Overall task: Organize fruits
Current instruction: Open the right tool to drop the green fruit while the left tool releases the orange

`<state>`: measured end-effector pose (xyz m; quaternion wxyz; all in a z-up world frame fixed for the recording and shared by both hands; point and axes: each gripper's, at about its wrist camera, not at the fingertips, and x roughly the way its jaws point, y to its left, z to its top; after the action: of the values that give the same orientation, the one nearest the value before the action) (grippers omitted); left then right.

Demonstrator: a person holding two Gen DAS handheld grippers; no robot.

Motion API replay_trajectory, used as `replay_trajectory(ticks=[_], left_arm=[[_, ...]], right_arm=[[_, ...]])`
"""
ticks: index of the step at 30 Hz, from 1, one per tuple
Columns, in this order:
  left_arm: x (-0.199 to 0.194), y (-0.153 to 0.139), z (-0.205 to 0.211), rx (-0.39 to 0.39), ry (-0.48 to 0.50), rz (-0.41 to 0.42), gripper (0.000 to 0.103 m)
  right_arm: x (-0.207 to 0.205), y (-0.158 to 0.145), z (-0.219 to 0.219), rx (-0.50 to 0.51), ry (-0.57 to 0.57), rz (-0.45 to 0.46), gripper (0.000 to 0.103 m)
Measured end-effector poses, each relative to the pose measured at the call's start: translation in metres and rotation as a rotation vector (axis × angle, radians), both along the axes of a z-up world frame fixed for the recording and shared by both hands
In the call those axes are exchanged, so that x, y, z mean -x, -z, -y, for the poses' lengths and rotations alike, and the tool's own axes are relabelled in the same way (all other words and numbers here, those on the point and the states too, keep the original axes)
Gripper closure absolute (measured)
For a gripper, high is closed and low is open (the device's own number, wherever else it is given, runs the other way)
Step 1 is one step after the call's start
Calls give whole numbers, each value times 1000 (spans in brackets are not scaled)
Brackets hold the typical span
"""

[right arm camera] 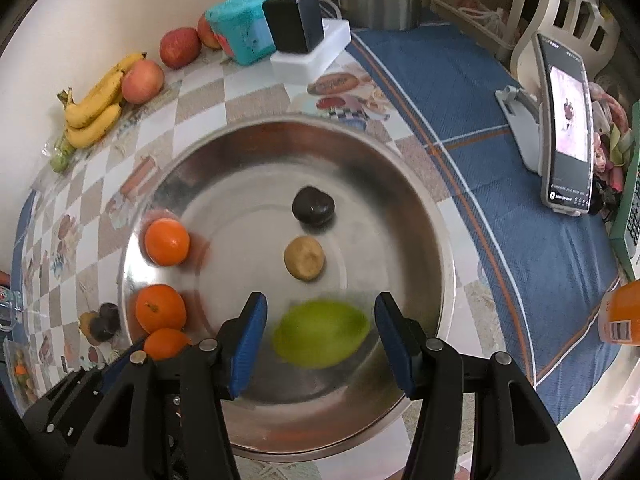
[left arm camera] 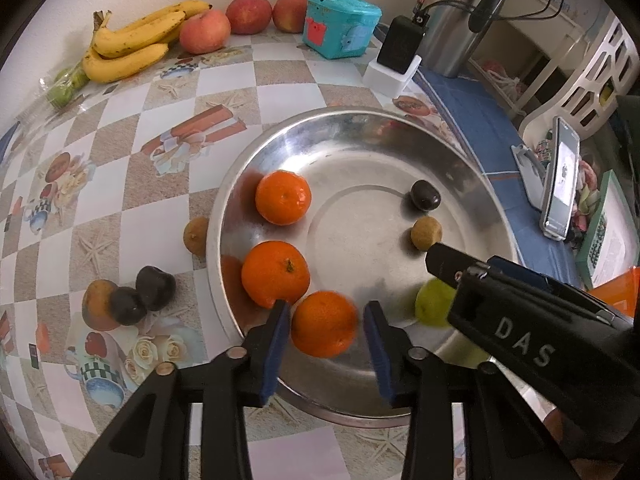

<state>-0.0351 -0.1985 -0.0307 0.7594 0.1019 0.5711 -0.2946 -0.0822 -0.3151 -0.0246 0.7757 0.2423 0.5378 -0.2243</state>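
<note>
I'm releasing tangerine (left arm camera: pixel 324 323) from left gripper (left arm camera: pixel 326 330) | right gripper (right arm camera: pixel 320 330) straddling blurred green fruit (right arm camera: pixel 320 333), unclamped | round, slippery: gripping across middles

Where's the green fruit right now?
The green fruit lies in the steel bowl near its front edge, between the right gripper's open fingers, just below the small tan fruit in the right wrist view.

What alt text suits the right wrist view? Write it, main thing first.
The right gripper hangs open, a blurred green fruit between its fingers, in a steel bowl. The bowl also holds three oranges, a dark fruit and a tan fruit.
</note>
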Motion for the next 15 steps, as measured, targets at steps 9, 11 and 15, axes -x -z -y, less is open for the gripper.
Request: replay_trajectory(ticks=[9,11,15], left_arm=[[-5,-12,-4,37,-13,11,52],[-8,-14,-8,47,-29,13,52],[-21,-19,-21,64,-87,11,52]], right_arm=[[9,-23,6,29,44,85,45],[10,-24,7,29,53,93,45],[10,-22,9,27,62,87,46]])
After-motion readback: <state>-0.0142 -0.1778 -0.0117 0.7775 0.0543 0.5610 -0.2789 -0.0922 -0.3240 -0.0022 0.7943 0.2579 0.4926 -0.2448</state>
